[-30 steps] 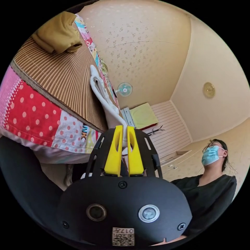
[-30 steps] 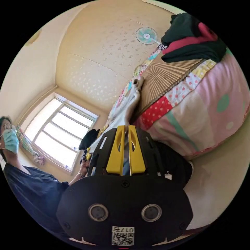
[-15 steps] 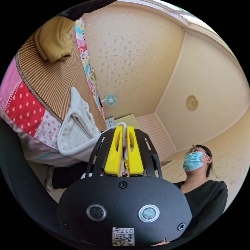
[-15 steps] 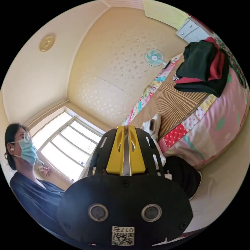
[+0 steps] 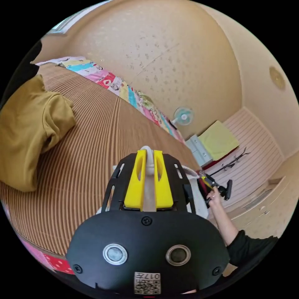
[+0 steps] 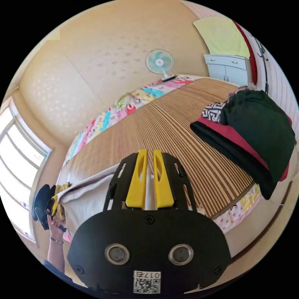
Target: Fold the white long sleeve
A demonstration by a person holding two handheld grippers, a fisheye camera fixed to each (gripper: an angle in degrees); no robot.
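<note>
No legible text; code sticker on hand-held gripper [image 5: 149, 155] too small.

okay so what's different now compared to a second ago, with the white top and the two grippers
The white long sleeve went from hanging off the bed's edge to stretched over the bamboo mat, carried there by both grippers. The left gripper and right gripper stayed clamped on it throughout. The mustard garment and the dark clothes pile kept their places.

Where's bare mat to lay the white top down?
Free: the striped mat between the white long sleeve and the dark clothes pile, back to the quilt edge. In the left gripper view, mat beside the mustard garment. Crowded: both piles' corners.
</note>
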